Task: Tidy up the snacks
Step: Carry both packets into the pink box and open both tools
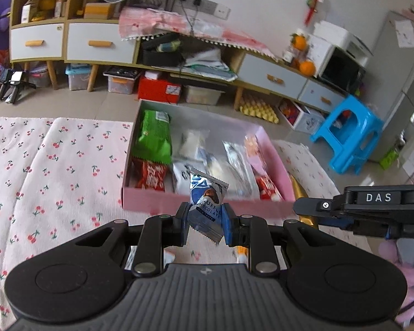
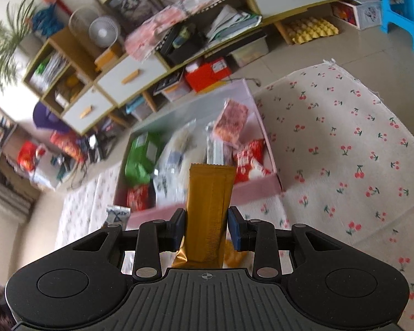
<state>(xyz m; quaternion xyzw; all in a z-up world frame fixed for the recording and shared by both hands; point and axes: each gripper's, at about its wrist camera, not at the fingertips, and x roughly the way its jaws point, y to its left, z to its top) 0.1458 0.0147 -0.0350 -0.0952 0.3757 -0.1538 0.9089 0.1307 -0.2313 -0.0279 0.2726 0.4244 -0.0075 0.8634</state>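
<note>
My left gripper [image 1: 206, 220] is shut on a blue truffle chocolate packet [image 1: 207, 204], held just in front of the near wall of a pink snack box [image 1: 207, 207]. The box holds a green bag [image 1: 153, 138], red wafer packs [image 1: 151, 176] and several white and silver packets. My right gripper [image 2: 206, 227] is shut on a gold bar wrapper [image 2: 208, 212], held upright before the same pink box [image 2: 259, 189]. The right gripper also shows at the right of the left wrist view [image 1: 306, 208]. The blue packet's tip shows in the right wrist view [image 2: 118, 213].
The box lies on a white cherry-print cloth [image 1: 55, 171] over a tiled floor. Behind stand low cabinets [image 1: 96, 44] with bins and a red box [image 1: 158, 89] underneath. A blue plastic stool [image 1: 347, 135] stands at the right.
</note>
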